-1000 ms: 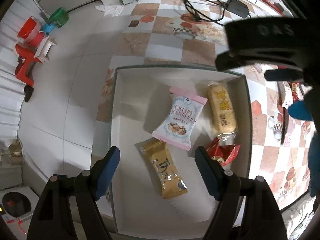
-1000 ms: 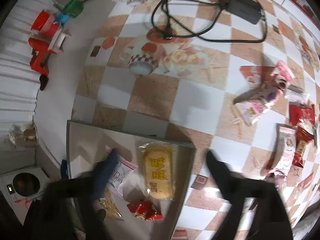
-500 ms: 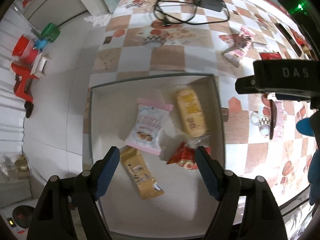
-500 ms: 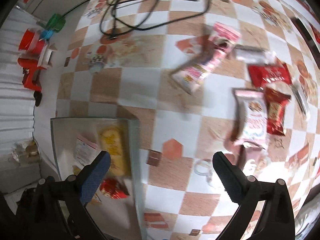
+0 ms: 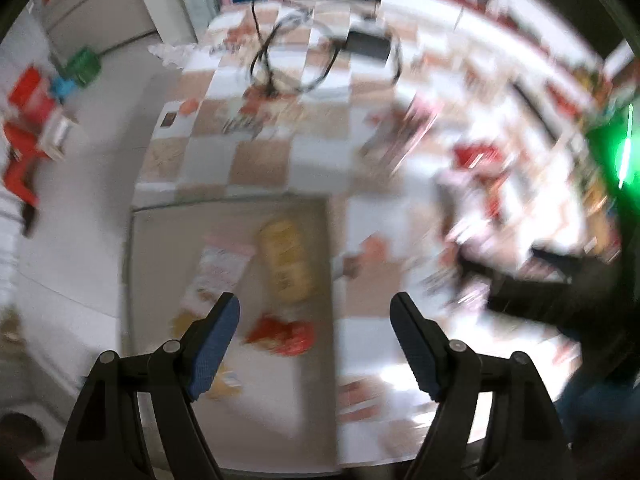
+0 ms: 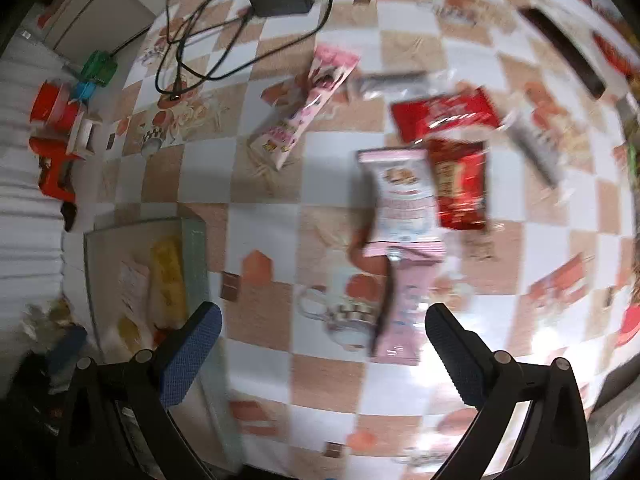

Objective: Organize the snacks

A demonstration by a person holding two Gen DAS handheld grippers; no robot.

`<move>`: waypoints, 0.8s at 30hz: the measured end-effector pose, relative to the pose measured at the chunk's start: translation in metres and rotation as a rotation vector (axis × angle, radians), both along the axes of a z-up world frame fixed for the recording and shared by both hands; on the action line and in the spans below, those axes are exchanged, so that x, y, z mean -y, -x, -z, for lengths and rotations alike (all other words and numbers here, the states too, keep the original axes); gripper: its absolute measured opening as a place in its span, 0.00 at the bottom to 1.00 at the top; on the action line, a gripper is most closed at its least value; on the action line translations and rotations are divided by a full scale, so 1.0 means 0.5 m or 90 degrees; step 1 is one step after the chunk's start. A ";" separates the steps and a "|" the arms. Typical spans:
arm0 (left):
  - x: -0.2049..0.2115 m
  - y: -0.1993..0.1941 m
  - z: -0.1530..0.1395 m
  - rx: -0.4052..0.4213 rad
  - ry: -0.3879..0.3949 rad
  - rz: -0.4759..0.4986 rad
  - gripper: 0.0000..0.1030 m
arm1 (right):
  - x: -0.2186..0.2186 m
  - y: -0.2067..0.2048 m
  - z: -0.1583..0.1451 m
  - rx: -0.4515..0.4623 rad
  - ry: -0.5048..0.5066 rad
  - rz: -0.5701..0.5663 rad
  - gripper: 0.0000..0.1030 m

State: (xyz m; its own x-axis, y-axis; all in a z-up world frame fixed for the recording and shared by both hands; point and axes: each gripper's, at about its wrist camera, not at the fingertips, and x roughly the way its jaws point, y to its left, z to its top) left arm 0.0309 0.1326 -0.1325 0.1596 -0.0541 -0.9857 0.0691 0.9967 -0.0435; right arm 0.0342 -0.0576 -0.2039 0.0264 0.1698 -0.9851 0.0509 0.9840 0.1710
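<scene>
Right hand-held gripper (image 6: pixel 320 344) spread, empty | hung over pink snack packet (image 6: pixel 404 200) on surface (image 6: pixel 264 192) | likely next for tray (image 6: pixel 196 232)

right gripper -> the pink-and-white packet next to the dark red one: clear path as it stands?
Probably yes. The right gripper hangs open and empty over the table, with the pink-and-white packet lying flat just ahead. The dark red packet sits tight against its side, so a finger may catch that edge.
</scene>
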 end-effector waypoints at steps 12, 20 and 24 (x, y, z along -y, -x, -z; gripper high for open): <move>0.146 -0.118 -0.174 0.121 0.143 -0.035 0.79 | -0.005 0.123 -0.124 0.107 0.060 -0.133 1.00; 0.241 -0.117 -0.176 0.107 0.158 0.004 0.79 | 0.034 0.143 -0.152 0.133 0.054 -0.103 1.00; 0.271 -0.116 -0.180 0.106 0.153 0.018 0.79 | 0.062 0.148 -0.154 0.136 0.048 -0.083 1.00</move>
